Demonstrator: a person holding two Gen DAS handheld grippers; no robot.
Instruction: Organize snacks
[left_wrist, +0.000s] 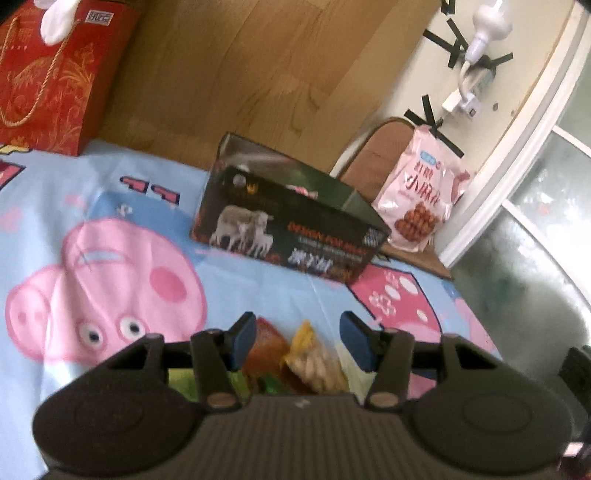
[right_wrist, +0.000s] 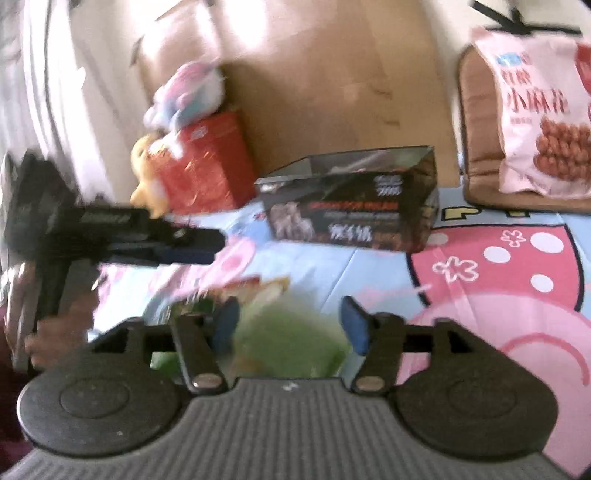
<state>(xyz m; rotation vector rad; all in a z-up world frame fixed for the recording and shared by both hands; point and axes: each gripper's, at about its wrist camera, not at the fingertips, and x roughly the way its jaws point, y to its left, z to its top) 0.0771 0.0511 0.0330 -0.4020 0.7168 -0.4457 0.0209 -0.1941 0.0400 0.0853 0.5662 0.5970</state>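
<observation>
**Both grippers over the snack pile, nothing picked yet**

My left gripper (left_wrist: 299, 341) has its blue pads spread wide, and between them lie small snack packets (left_wrist: 314, 363): an orange-red one, a yellow-tipped clear one with pale twists, green beneath. I cannot tell whether a pad touches any of them; nothing is clamped. My right gripper (right_wrist: 290, 326) is just as wide, poised over a blurred green packet (right_wrist: 291, 339) in that pile, holding nothing. Seen from the right wrist, the left one reaches in from the left.

Farther off on the cartoon bedsheet (left_wrist: 110, 229) stands the open black box (left_wrist: 291, 221), one snack seemingly already inside. A big pink snack bag (left_wrist: 421, 188) leans on a brown cushion far right; a red gift bag (left_wrist: 55, 74) stands far left.

I judge this the picking step: next, close on one packet and carry it to the box.
</observation>
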